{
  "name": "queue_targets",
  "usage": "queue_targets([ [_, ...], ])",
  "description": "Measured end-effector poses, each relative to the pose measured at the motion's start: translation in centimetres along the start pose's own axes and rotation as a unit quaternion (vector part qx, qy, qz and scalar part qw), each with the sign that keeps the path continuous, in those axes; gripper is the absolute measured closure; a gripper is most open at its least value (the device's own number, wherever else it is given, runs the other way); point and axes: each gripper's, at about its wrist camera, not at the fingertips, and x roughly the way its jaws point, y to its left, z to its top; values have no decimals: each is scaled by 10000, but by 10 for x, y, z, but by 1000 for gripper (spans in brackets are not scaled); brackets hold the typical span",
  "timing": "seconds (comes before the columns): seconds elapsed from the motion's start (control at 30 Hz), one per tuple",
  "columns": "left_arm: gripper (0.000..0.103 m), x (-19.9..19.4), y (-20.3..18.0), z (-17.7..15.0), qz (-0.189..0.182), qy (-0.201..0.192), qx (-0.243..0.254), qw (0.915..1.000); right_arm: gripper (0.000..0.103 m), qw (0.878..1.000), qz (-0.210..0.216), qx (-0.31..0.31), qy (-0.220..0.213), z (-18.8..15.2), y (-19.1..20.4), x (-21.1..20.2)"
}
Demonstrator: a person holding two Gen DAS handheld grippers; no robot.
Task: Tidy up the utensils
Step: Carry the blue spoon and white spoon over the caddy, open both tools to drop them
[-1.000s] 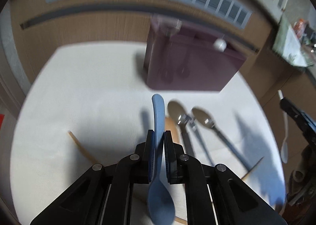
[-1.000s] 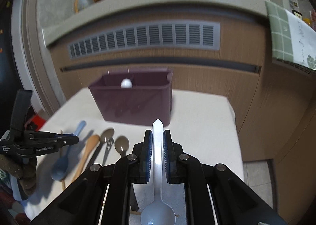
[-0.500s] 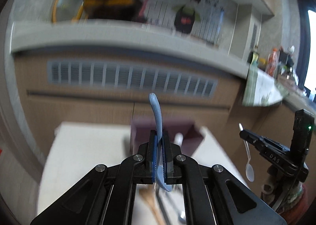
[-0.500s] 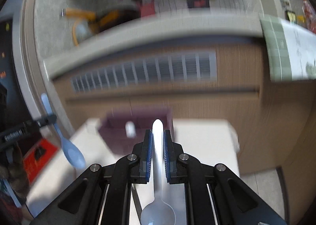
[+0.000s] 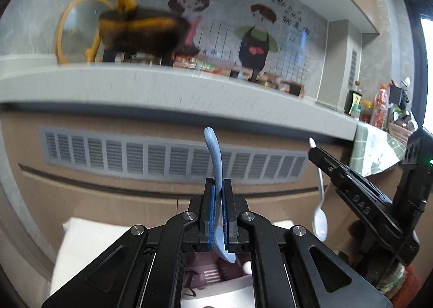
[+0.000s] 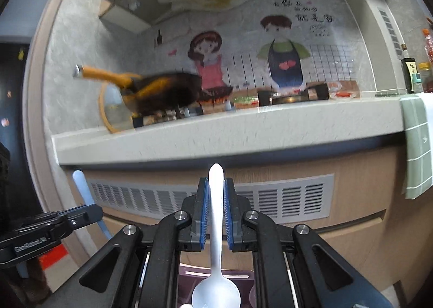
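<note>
Left gripper (image 5: 219, 197): fingers clamped on the blue spoon (image 5: 213, 156), handle up, bowl hanging down behind the pads.
Right gripper (image 6: 216, 197): fingers clamped on the white plastic spoon (image 6: 216, 216), handle tip up, bowl nearest the camera.
Where the utensils are: both spoons are carried in the air, above the dark purple utensil bin (image 5: 205, 272), which shows low in each wrist view between the gripper arms.
Desk (image 5: 81, 243): only a pale corner shows at lower left of the left view.
Step in hand: judged as bringing both spoons over the bin to drop them in.
How to do it well: tip each gripper further down so the spoon points into a compartment, keep the two grippers apart so the handles do not clash, and let go only once the lower end is inside the rim.
Risk: a spoon could catch on the rim.
Writing: the right gripper's side reads "DAS" (image 5: 361, 203); the left gripper's label (image 6: 29, 241) is too blurred to read; the wall mural (image 6: 303, 14) carries handwritten characters, not legible.
</note>
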Motion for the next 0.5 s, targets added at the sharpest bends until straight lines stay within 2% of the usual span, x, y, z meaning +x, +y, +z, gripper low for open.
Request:
queue_targets([
  [0.13,99,20,12,-13,13,246,-156,9996,93,9998,-85,78,147,-18,-2,23],
  [0.3,98,38,16,-29,-49,498,-245,9984,93,9994,-228,231,125,-34,-8,37],
  [0.37,96,41,18,-33,-140,571,-283,9979,91,9994,-223,269,86,-40,-9,37],
  [0.43,96,44,19,-37,-404,618,-381,9965,90,9994,-134,271,153,-45,-10,38],
  [0.47,93,44,19,-39,-507,619,-412,9959,88,9992,-54,276,269,-48,-11,38],
  [0.5,83,44,19,-40,-585,612,-439,9954,87,9990,-16,282,337,-49,-12,37],
])
